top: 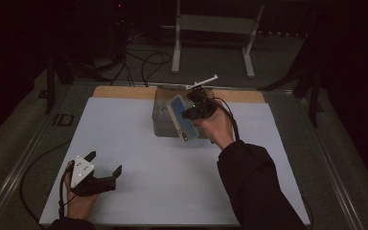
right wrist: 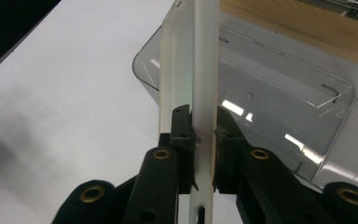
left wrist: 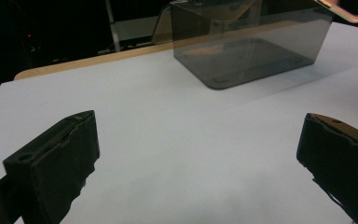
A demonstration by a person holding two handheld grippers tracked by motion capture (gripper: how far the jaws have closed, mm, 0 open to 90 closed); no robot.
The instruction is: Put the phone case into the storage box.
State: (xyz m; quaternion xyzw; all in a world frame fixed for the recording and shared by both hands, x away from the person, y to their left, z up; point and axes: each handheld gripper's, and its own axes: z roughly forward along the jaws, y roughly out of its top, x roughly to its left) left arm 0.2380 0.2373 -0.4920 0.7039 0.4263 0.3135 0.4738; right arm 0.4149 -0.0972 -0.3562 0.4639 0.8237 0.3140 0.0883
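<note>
On the table point(top: 139, 143), which is covered by a white sheet with a strip of bare wood showing along its far edge, the right claw point(top: 191, 111) is clamped on a phone point(top: 182, 117) with a light blue back. In the high view the phone hangs tilted, its camera end pointing down toward the person, over the near right corner of a clear smoky plastic box point(top: 165, 115) that stands near the far edge of the sheet. The right gripper view looks along the phone's point(right wrist: 204, 70) thin pale edge: the two black jaws press on its faces from either side, with no gap left, and the box point(right wrist: 279, 98) lies open-topped just beyond and below it, its bare floor and rounded rim in sight. Whether the phone's lower end touches the box rim is hard to tell from these angles; it seems to be just above it. The left claw point(top: 106, 167) rests low over the near left part of the sheet, well apart from the box, in the person's left hand point(top: 79, 203), with a grey three-cornered plate on top. Its jaws stand wide apart and hold nothing; in the left gripper view they frame bare white sheet, with the box point(left wrist: 251, 46) farther off and a corner of the phone point(left wrist: 349, 9) at the top right edge. A dark sleeve point(top: 254, 187) covers the right forearm.
</note>
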